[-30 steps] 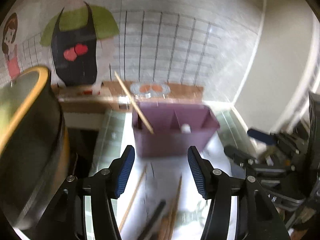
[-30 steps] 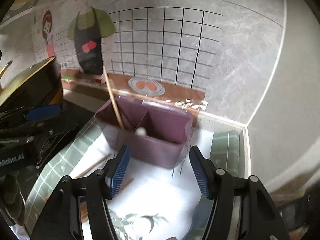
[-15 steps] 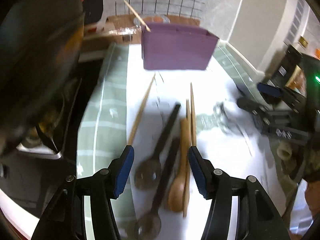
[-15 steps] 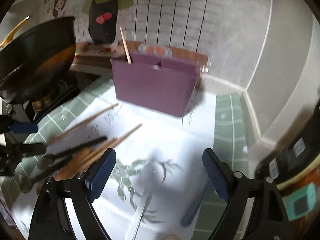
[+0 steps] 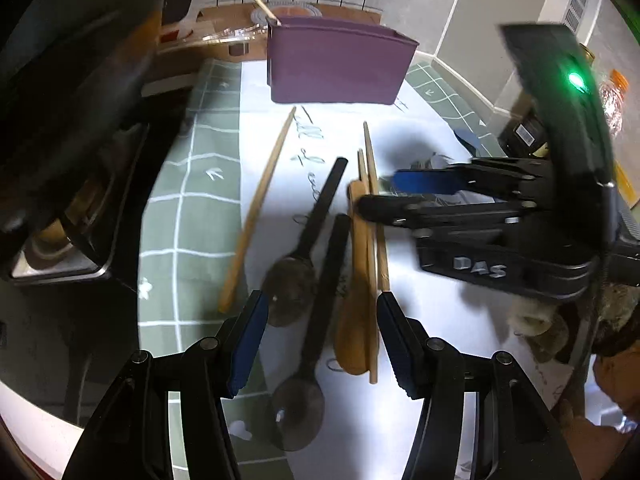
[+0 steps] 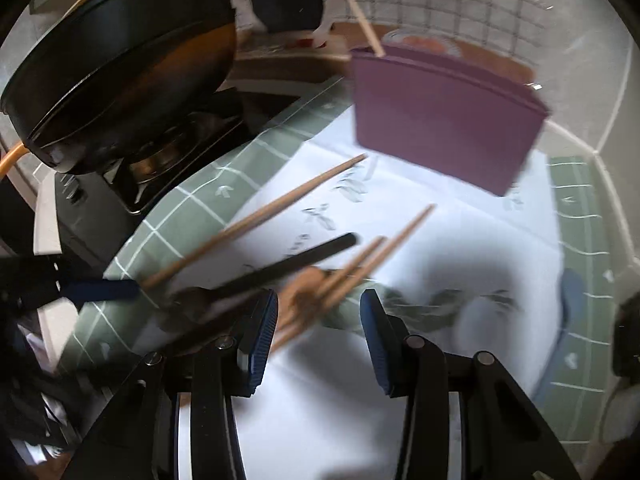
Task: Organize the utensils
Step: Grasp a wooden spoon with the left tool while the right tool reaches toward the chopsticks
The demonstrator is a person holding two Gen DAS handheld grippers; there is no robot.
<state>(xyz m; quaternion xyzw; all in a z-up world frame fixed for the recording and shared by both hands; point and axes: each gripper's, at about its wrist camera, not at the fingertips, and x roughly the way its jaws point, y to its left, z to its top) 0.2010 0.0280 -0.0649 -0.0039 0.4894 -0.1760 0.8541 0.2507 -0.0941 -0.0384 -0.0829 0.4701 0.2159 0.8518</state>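
A purple utensil box (image 5: 338, 66) stands at the back of the white mat, with one wooden chopstick (image 5: 256, 0) leaning out of it; it also shows in the right wrist view (image 6: 444, 116). On the mat lie two black spoons (image 5: 316, 216), a wooden spoon (image 5: 356, 292) and loose wooden chopsticks (image 5: 260, 208). My left gripper (image 5: 320, 340) is open and empty, low over the spoon bowls. My right gripper (image 6: 318, 336) is open and empty, its fingers on either side of the wooden spoon's handle (image 6: 308, 284) and chopsticks (image 6: 372, 260). It shows from the side in the left wrist view (image 5: 384, 194).
A black wok (image 6: 120, 60) sits on a stove (image 6: 176, 152) left of the mat. A green checked cloth (image 5: 192, 200) lies under the white mat (image 6: 460, 248). A blue spoon (image 6: 572, 300) lies at the mat's right edge. The tiled wall stands behind the box.
Both grippers have tilted down from the box and lowered toward the utensils on the mat. The right gripper has moved left onto the wooden spoon's handle and narrowed its opening.
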